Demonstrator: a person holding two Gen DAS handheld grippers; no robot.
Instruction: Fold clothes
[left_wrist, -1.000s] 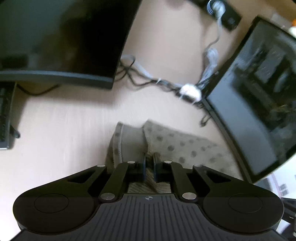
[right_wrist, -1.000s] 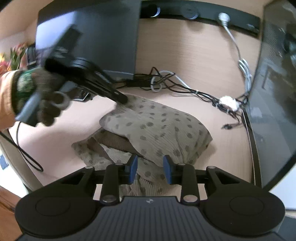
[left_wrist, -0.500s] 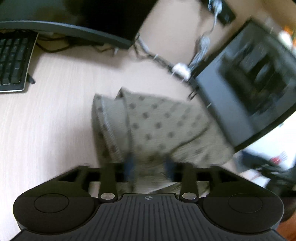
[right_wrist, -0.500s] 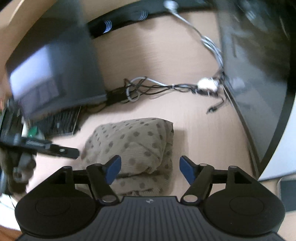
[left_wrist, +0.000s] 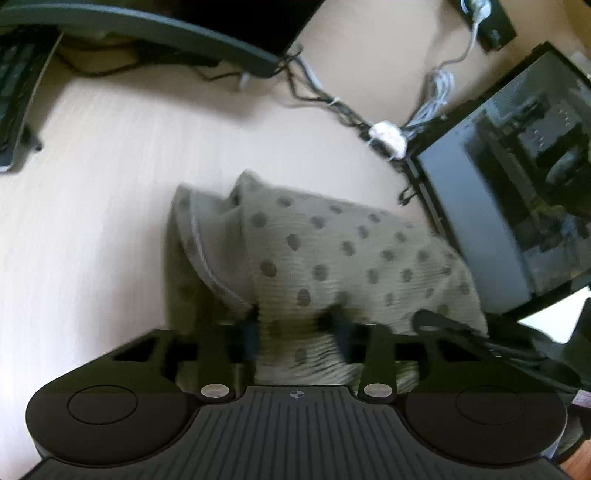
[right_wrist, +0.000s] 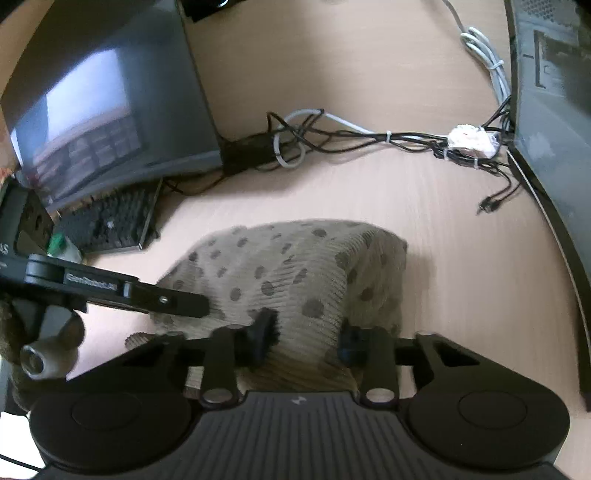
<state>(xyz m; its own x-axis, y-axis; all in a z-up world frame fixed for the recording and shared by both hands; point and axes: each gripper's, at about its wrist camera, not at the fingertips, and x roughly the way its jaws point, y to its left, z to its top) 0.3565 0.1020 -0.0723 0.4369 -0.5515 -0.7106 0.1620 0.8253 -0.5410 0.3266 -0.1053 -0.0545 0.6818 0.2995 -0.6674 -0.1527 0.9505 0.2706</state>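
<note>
A beige garment with dark polka dots (left_wrist: 332, 254) lies folded in a thick bundle on the light wooden desk (left_wrist: 92, 229); it also shows in the right wrist view (right_wrist: 295, 273). My left gripper (left_wrist: 295, 336) is open, its jaws standing either side of the near edge of the bundle. My right gripper (right_wrist: 306, 339) is open too, its jaws straddling the near end of the garment. The left gripper's fingers (right_wrist: 162, 299) show in the right wrist view, resting against the garment's left side.
A dark monitor (right_wrist: 107, 103) and a keyboard (right_wrist: 107, 221) stand at the back left. A second monitor (left_wrist: 517, 221) stands close on the right of the garment. Tangled cables (right_wrist: 369, 140) lie behind the garment. The desk's left part (left_wrist: 74, 277) is bare wood.
The left gripper let go of the garment's edge and opened, then drew back. The right gripper opened wide, then came down over the bundle with its jaws narrower. The garment now lies folded over.
</note>
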